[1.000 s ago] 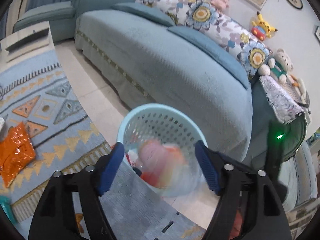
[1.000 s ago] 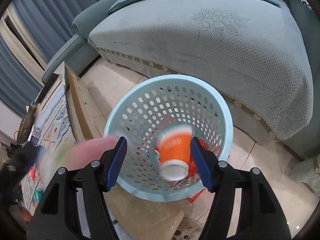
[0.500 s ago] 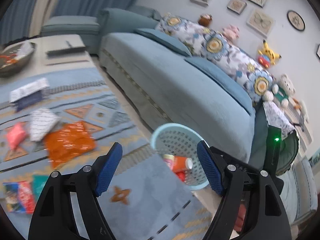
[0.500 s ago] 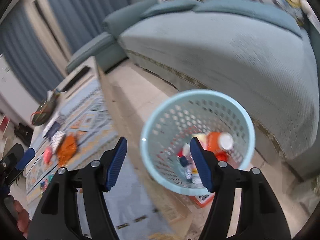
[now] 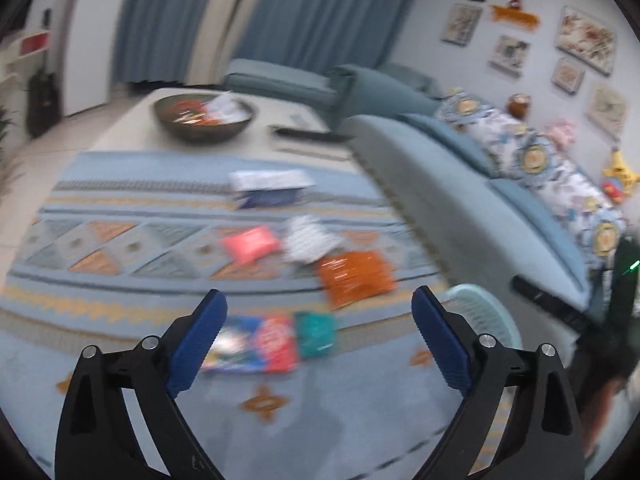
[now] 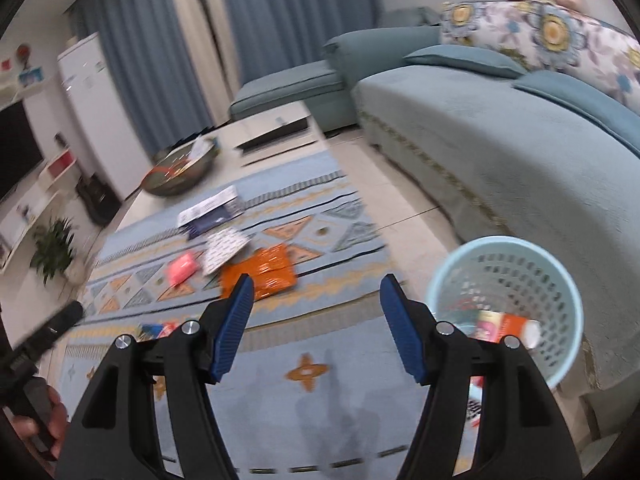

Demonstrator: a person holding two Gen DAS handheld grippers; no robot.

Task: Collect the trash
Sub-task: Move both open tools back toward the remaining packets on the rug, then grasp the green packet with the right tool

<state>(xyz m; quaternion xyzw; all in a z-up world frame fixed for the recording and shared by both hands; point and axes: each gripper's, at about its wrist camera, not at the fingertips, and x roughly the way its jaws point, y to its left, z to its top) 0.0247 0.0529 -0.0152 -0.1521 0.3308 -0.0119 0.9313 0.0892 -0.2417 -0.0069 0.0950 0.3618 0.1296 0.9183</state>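
My left gripper [image 5: 317, 293] hovers over the patterned rug, its jaws opening with nothing between them. Below it lie a blue, a red and a teal packet [image 5: 272, 342]. Farther out are an orange packet [image 5: 354, 276], a pink packet [image 5: 250, 242] and a white patterned packet [image 5: 308, 238]. My right gripper [image 6: 317, 278] stands open, its jaws closing slightly on nothing, just in front of the orange packet [image 6: 260, 272]. The light blue basket [image 6: 504, 248] stands to its right beside the sofa, with an orange cup [image 6: 508, 326] and other trash inside.
A white and blue box [image 5: 270, 188] lies farther out on the rug. Behind it, a low table carries a dark bowl [image 5: 204, 116]. The blue sofa [image 6: 500, 152] runs along the right. A hand [image 6: 44, 416] holds the left gripper at the lower left of the right wrist view.
Both grippers have swung away from the basket toward the rug. The pink packet and the orange cup have dropped from their jaws into the basket. The left jaws now stand wider.
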